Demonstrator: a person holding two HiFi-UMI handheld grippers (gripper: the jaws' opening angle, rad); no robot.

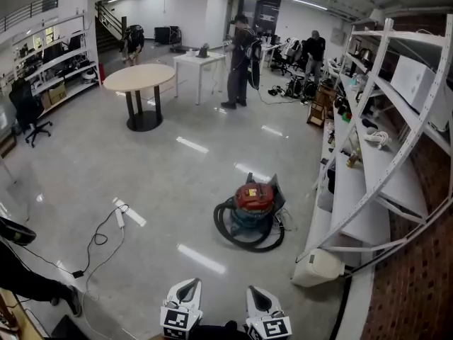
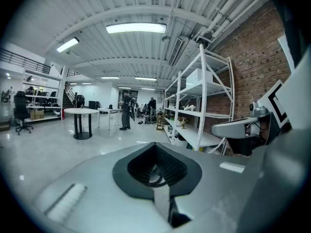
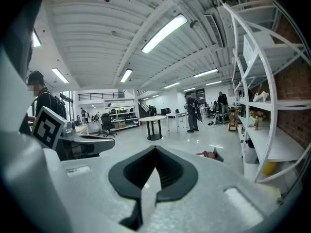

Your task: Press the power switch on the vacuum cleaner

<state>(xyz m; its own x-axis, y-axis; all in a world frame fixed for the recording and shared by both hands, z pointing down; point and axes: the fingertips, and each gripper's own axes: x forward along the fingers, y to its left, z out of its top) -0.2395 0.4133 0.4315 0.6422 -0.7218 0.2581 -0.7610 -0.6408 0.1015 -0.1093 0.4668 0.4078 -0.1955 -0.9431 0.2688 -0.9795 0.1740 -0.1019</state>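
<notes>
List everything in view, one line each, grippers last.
Vacuum cleaner: one, red lid, black hose round it, floor beside the shelves.
Round table: one, beige top, far left.
White table: one, far centre.
Shelves: one run, white, right side.
Chair: one, black, left edge.
Power strip: one, white, floor at left.
People: two, dark clothes, standing far back.
Left gripper: one, grey, bottom edge, shut, empty.
Right gripper: one, grey, bottom edge, shut, empty.
</notes>
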